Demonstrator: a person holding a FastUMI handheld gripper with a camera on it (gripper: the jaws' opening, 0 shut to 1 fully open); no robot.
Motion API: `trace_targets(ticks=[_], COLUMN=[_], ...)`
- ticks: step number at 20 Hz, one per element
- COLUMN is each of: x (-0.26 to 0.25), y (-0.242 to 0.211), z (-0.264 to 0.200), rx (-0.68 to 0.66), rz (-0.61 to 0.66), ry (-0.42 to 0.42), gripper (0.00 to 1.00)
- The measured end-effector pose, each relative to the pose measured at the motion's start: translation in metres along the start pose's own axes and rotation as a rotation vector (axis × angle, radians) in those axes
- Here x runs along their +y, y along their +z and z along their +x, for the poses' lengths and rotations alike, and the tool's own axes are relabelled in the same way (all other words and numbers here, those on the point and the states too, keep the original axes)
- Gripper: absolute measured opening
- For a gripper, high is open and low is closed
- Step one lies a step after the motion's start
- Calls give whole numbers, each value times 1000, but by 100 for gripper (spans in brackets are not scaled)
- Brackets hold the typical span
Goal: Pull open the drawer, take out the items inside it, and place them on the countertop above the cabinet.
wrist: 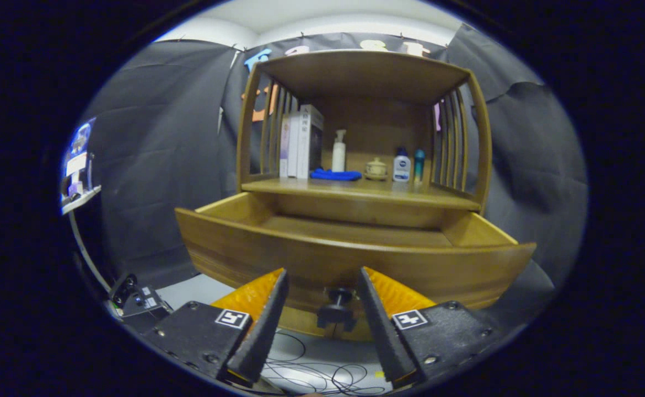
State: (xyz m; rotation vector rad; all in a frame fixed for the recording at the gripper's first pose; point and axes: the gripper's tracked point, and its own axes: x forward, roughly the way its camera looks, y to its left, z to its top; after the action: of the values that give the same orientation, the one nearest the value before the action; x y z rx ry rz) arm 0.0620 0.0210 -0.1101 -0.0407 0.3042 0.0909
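The gripper (322, 284) stands with its two fingers spread wide, holding nothing. The drawer knob (336, 311), a small dark round piece on a short stem, sits between the fingers but touches neither; each finger has daylight on its side of the knob.

The drawer (350, 256) is drawn well out of the cabinet (364, 132). Its front panel lies straight ahead of the fingers at twelve o'clock, long axis running nine to three across the gripper's line. From this low angle the visible strip of drawer floor looks bare; whatever lies near the front is hidden behind the panel, so I cannot tell what the drawer holds.

The countertop (366, 193) is up and beyond the drawer, still at twelve o'clock. It carries upright books (300, 143), a blue cloth (336, 175), a pump bottle (339, 151), a small lidded jar (376, 168) and two more bottles (408, 165).

Cabinet and drawer are smooth, varnished wood with slatted sides. In my judgement, the coming move calls for rising over the front panel and reaching down inside.
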Motion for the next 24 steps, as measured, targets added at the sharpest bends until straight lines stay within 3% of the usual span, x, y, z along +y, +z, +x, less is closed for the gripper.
trace_targets(ticks=[4, 7, 11, 15, 24], x=[9, -4, -11, -14, -43], y=[41, 50, 52, 34, -21], z=[5, 26, 61, 92, 129], rx=[-21, 92, 238, 457, 845], rz=[-7, -24, -5, 97, 122], ry=[56, 30, 53, 91, -38], gripper=[90, 100, 100, 100, 97])
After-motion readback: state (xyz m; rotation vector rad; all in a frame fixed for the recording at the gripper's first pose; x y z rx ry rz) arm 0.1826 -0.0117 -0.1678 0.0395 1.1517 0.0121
